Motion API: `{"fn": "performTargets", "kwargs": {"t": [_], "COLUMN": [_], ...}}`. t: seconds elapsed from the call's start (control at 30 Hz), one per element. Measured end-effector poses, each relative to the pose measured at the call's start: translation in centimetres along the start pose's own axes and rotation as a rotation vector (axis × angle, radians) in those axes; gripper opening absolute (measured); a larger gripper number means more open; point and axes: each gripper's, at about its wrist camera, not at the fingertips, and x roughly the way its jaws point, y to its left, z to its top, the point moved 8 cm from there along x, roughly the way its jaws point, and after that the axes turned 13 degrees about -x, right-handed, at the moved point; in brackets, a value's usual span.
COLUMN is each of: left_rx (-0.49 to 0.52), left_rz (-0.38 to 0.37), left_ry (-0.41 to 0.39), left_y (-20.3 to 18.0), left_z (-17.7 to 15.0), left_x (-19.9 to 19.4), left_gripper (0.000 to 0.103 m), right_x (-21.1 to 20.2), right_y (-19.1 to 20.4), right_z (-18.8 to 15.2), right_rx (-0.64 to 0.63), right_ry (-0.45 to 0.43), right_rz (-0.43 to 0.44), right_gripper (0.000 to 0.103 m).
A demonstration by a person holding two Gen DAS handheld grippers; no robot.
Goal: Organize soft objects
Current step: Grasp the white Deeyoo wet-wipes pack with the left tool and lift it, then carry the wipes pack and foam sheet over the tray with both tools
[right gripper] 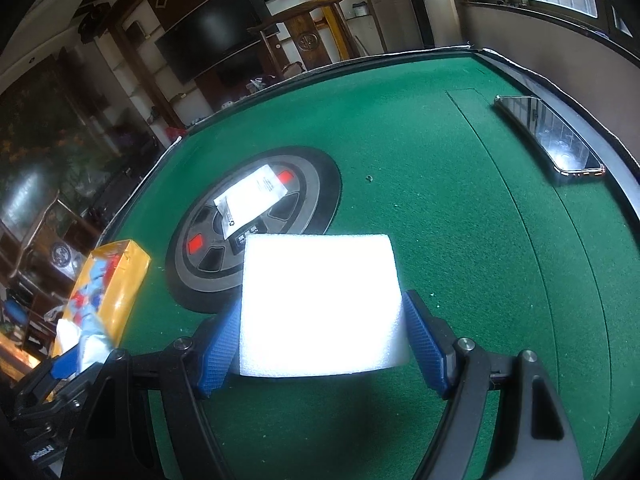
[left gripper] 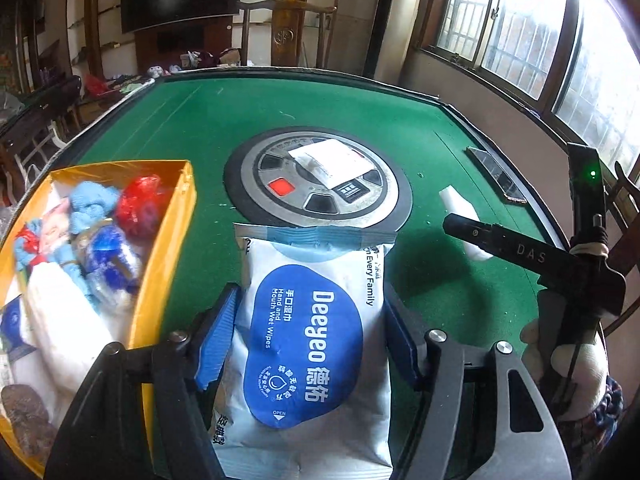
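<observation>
The left tool (left gripper: 310,334) was clamped on a wet wipes pack (left gripper: 310,344), the yellow box (left gripper: 168,240) just to its left; the slick pack could slip. The right tool (right gripper: 320,340) pinched a white foam block (right gripper: 320,304).

I'm counting 1 wipes pack (left gripper: 312,344), 1 foam block (right gripper: 320,304), 1 yellow box (left gripper: 160,280) w/ several soft bits, 1 white packet (left gripper: 332,162), 1 phone (right gripper: 552,136), 2 grippers: left (left gripper: 310,336), right (right gripper: 320,344).
</observation>
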Motion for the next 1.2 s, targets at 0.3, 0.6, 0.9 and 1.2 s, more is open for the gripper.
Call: {"fn": "performTargets", "kwargs": {"t": [0.3, 0.6, 0.9, 1.2], "left_rx": [-0.044, -0.128, -0.306, -0.452], "left_rz": [0.017, -0.029, 0.047, 0.068], "left_ry": [-0.036, -0.081, -0.146, -0.151], "left_y": [3.4, 7.0, 17.8, 24.3], "left_z": [0.0, 0.4, 1.7, 1.2], "left_x": [-2.1, -4.7, -7.7, -7.4], "left_gripper": [0.067, 0.067, 0.067, 0.067], "right_x": [0.3, 0.0, -3.2, -3.3], "right_y": [-0.3, -0.5, 5.8, 21.1], "right_z": [-0.2, -0.6, -0.6, -2.1], "right_rx": [-0.008, -0.034, -0.118, -0.383], "right_ry": [-0.006, -0.022, -0.070, -0.010], "right_rz": [-0.051, -0.127, -0.038, 0.245], "right_gripper": [0.072, 0.072, 0.072, 0.073]}}
